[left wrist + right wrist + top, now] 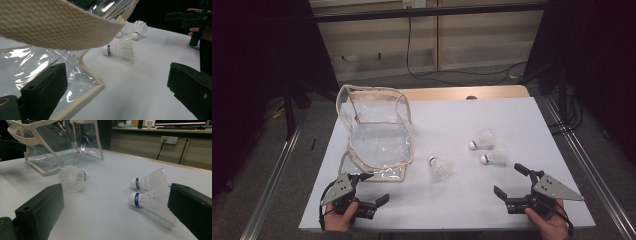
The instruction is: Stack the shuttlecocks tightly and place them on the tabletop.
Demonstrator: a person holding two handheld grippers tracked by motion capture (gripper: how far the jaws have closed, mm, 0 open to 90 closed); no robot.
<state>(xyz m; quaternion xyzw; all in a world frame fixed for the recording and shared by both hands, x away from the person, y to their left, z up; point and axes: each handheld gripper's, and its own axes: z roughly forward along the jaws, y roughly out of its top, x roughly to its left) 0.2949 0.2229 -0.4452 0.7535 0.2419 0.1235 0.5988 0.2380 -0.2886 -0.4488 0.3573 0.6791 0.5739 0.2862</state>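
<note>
A clear plastic bag [374, 130] with beige webbing trim lies open on the left half of the white table top [512, 115]. Three white shuttlecocks lie on the table: one [441, 169] just right of the bag, two [482, 140] [493, 157] side by side farther right. My left gripper [376, 187] is open at the bag's near corner, its jaws wide apart with nothing between them. My right gripper [507, 179] is open a short way in front of the pair. In the right gripper view the nearest shuttlecock [152, 201] lies beside the right jaw.
The bag's beige strap [55, 27] hangs close above the left gripper's camera. The table's front edge [437, 227] runs just behind both hands. Metal rails [272, 175] run along each side of the table, and a cable [452, 74] lies on the floor beyond it.
</note>
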